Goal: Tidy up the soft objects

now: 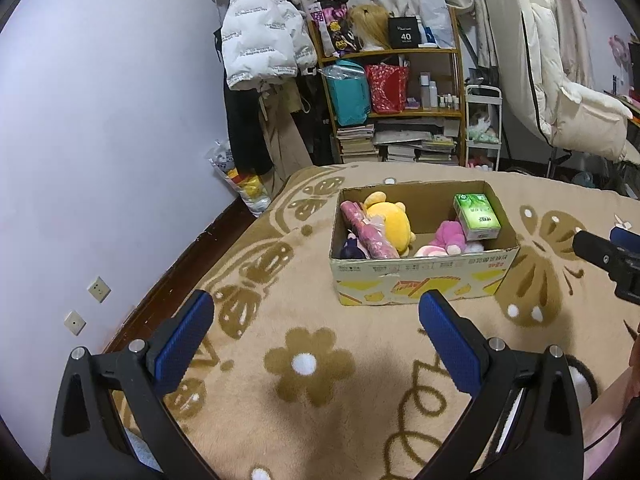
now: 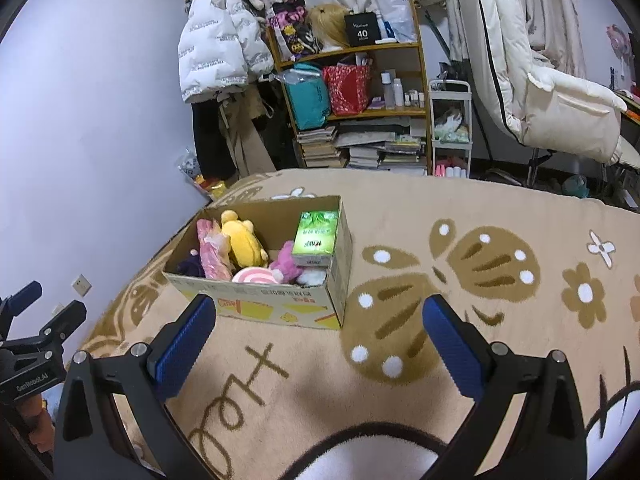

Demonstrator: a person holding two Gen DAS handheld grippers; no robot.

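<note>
Where I am: I hold one tool in each hand over a bed with a tan blanket (image 1: 312, 364) that has brown flowers and butterflies on it.
My left gripper (image 1: 316, 312): its two blue pads are wide apart and there is nothing between them, just blanket below.
My right gripper (image 2: 320, 316): it is wide open too and holds nothing.
The box: a cardboard box (image 1: 420, 280) sits on the blanket toward the far edge of the bed, nearer the wall side than the other side, and its top is open.
What is in the box: a yellow plush toy (image 1: 390, 222), a pink plush toy (image 1: 450, 236), a pink wrapped roll (image 1: 366, 232), a dark purple toy (image 1: 352, 249) in the near corner, a pink and white swirl cushion (image 2: 252, 276), something white and fluffy (image 2: 312, 277), and a green tissue pack (image 1: 477, 216) leaning on the far side wall.
Loose things: I see no soft toy lying out on the blanket near the box.
Step I think I am on: the soft things look packed already, so I guess I am near the end, or at a pause between picks.
What comes next, I think: if the job goes on, I must reach down into the box from above, open pads on both sides of one toy, and squeeze gently because it squashes.
What to watch: the toys are pushed close together, so I should pick the one on top, like the yellow one, and not bump the box wall.
</note>
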